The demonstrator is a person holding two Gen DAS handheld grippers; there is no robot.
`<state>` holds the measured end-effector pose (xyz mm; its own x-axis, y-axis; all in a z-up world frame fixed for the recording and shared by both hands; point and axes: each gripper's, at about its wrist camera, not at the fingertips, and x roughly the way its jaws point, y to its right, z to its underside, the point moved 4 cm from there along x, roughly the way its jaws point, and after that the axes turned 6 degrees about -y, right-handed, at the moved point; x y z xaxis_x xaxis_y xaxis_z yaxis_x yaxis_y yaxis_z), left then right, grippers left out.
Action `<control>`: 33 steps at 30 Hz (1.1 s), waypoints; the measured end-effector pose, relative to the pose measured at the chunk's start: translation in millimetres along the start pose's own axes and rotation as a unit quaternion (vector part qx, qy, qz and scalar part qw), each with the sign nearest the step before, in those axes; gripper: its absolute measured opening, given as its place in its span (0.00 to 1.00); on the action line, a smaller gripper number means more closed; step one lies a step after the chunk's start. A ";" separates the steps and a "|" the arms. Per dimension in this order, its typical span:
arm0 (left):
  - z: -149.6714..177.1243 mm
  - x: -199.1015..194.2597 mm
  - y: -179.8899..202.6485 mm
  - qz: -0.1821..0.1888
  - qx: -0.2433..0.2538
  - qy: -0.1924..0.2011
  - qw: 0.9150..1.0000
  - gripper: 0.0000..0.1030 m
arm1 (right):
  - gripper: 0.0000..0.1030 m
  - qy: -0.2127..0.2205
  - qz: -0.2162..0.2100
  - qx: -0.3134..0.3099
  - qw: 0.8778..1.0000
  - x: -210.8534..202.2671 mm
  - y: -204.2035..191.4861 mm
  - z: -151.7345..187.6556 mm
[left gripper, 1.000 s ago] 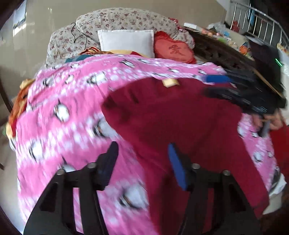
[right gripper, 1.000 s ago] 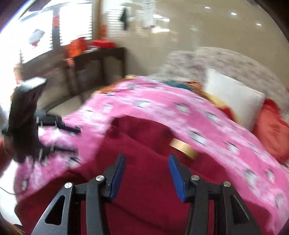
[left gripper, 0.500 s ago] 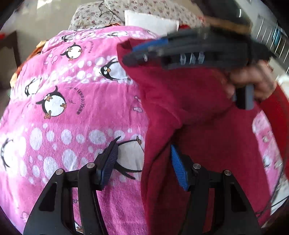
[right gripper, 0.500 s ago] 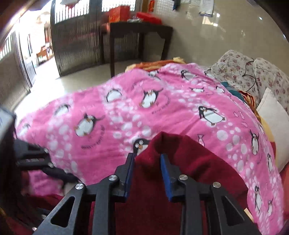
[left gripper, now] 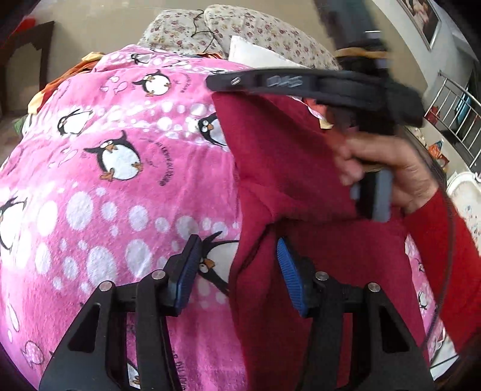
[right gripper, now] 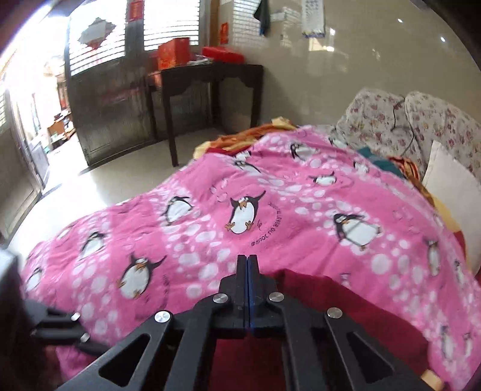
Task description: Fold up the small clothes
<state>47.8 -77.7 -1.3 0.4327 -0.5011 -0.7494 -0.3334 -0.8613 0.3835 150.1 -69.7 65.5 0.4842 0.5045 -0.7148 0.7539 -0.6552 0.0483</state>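
Left claw (left gripper: 237, 264): spread, straddling red garment (left gripper: 300, 180) edge | right claw (right gripper: 247, 264): pressed together above garment | pink blanket (right gripper: 240, 210) beneath

Printed in a curve beside a penguin on the pink fleece blanket (right gripper: 210, 210): dark capitals (right gripper: 267, 228), upside down to the right wrist camera, legible only at the end as "DU JOUR". Same curved lettering (left gripper: 166, 168) beside another penguin in the left wrist view, too soft to spell out; at that view's lower edge, a fragment (left gripper: 177, 373) reading "DU JOU". Raised mark (left gripper: 282, 80) on the side of the right gripper (left gripper: 213, 82), blurred beyond reading. Red paper signs (right gripper: 136, 10) on the far wall, red box (right gripper: 173, 54) on the dark side table (right gripper: 210, 72) and white posted sheets (right gripper: 312, 18): all marked, none legible.
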 end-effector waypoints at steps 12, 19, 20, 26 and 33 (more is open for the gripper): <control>-14.7 -49.7 21.9 0.009 0.036 0.062 0.997 0.51 | 0.46 0.017 0.054 0.124 0.991 -128.4 44.7 94.4; -36.4 -30.8 59.2 0.010 0.057 0.043 0.997 0.54 | 0.46 -0.016 0.197 0.269 0.943 -232.4 121.6 236.8; -37.4 -20.1 60.9 0.002 0.059 0.031 0.998 0.54 | 0.46 -0.007 0.204 0.296 0.933 -247.9 129.3 259.6; -25.6 27.0 45.7 -0.085 0.065 -0.020 0.994 0.54 | 0.46 -0.008 0.255 0.459 0.851 -311.1 174.1 399.4; -29.0 17.4 40.5 -0.068 0.034 -0.007 0.997 0.54 | 0.47 0.072 0.200 0.629 0.748 -346.8 232.0 506.4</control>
<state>66.1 -123.8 16.8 0.4665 -0.3790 -0.7992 -0.3281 -0.9132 0.2415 -67.7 -681.4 -28.7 0.6700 0.1231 -0.7321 -0.4344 -0.7348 -0.5210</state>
